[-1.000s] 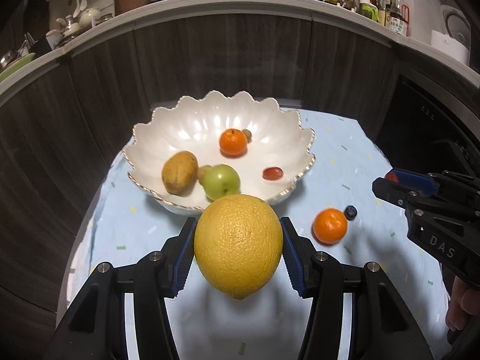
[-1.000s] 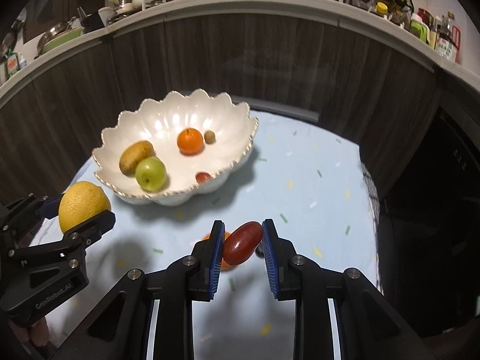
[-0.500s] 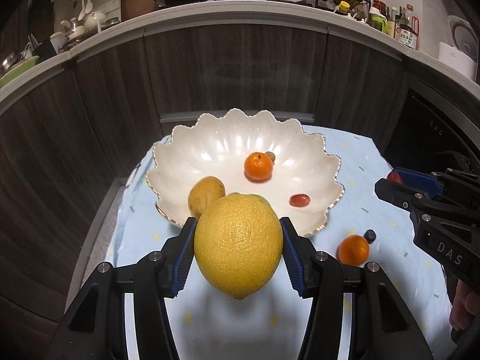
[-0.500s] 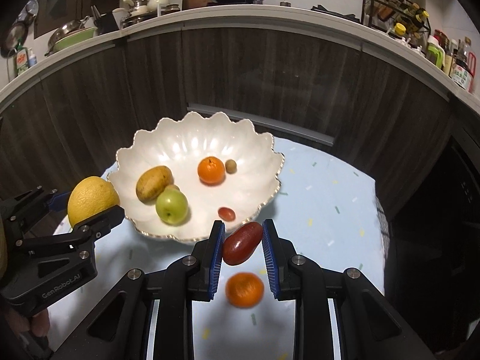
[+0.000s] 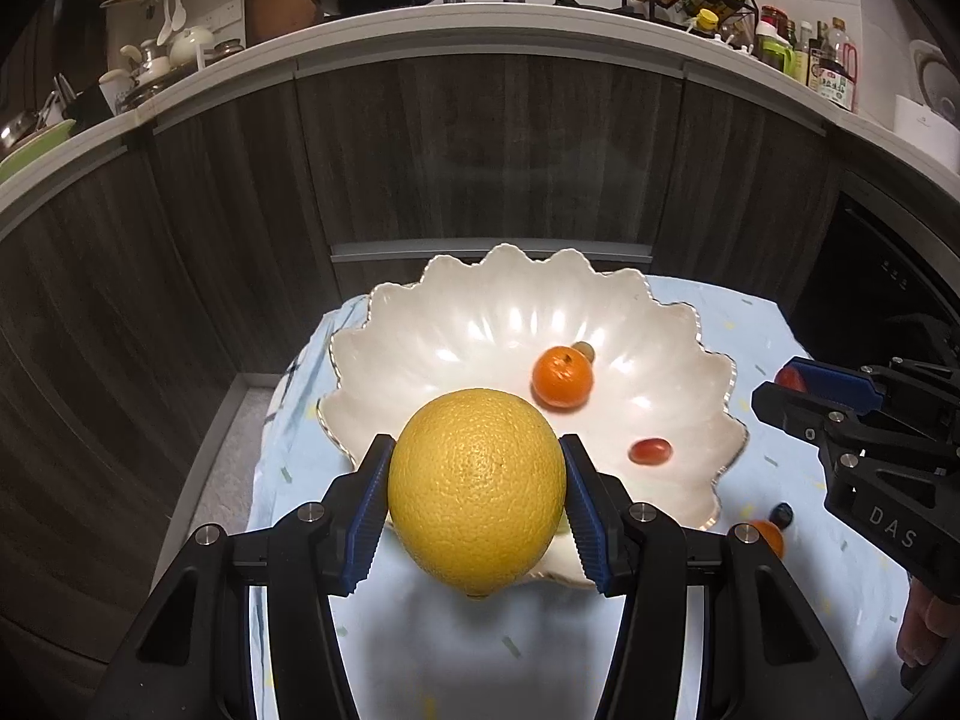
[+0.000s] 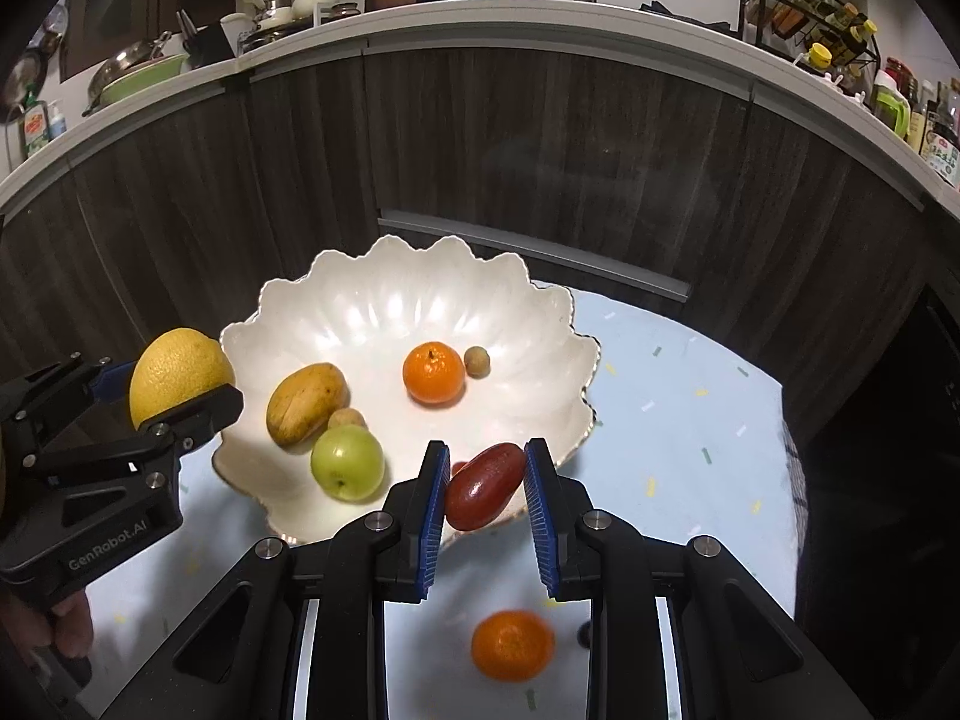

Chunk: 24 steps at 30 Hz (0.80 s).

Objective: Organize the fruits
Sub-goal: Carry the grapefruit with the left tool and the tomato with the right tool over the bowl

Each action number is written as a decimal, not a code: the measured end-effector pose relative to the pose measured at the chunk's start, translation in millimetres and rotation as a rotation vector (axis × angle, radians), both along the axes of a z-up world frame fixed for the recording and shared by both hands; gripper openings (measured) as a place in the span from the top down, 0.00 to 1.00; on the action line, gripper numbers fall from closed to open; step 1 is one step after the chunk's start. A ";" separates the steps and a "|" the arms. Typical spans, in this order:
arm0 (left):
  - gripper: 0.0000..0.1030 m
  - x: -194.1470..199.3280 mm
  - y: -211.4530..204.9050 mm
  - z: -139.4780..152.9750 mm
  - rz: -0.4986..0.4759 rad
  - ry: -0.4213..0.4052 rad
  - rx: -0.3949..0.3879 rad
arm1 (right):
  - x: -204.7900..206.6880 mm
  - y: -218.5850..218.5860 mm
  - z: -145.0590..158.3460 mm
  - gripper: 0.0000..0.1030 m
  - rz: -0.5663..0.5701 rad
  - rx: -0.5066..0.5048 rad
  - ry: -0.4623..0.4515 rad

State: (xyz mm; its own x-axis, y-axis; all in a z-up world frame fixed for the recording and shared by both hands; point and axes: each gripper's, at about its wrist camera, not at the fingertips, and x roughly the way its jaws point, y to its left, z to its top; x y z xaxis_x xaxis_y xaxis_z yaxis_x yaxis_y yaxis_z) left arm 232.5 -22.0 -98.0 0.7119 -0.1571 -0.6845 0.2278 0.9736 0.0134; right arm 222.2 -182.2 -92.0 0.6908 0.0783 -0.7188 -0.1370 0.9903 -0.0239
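Note:
My left gripper (image 5: 477, 495) is shut on a large yellow citrus fruit (image 5: 477, 489), held over the near rim of the white scalloped bowl (image 5: 480, 324). My right gripper (image 6: 486, 501) is shut on a dark red oblong fruit (image 6: 483, 486), just above the bowl's (image 6: 372, 294) near right rim. Inside the bowl lie a mandarin (image 6: 433, 373), a small brown round fruit (image 6: 477, 361), a yellow-brown mango-like fruit (image 6: 306, 402), a green apple (image 6: 347, 462) and a small red tomato (image 5: 650, 451). Another mandarin (image 6: 512, 645) and a dark blueberry (image 5: 782, 514) sit on the cloth near the bowl.
The bowl stands on a round table under a pale blue speckled cloth (image 6: 672, 396). Dark wood cabinet fronts (image 5: 492, 150) curve close behind it, with a cluttered white countertop (image 5: 480, 15) above. A hand (image 6: 66, 630) grips the left tool's handle.
Both grippers have moved forward toward the bowl with their fruits still held. The bowl now looms larger, and the loose mandarin has slid under the right gripper.

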 end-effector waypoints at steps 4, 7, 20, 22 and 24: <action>0.48 13.9 4.7 -2.1 0.004 -0.005 0.010 | 12.3 3.5 -3.5 0.74 0.000 0.006 0.008; 0.48 22.5 8.0 -3.2 0.009 -0.012 0.019 | 21.1 6.2 -8.0 0.74 0.003 0.011 0.020; 0.48 63.8 13.2 -15.1 0.010 -0.008 0.027 | 52.1 8.6 -21.4 0.74 -0.031 0.004 0.056; 0.48 69.2 13.3 -18.3 0.008 -0.006 0.028 | 56.0 8.8 -23.1 0.74 -0.037 0.003 0.060; 0.48 73.9 13.2 -21.9 0.005 0.002 0.026 | 59.8 8.8 -25.1 0.74 -0.046 0.001 0.064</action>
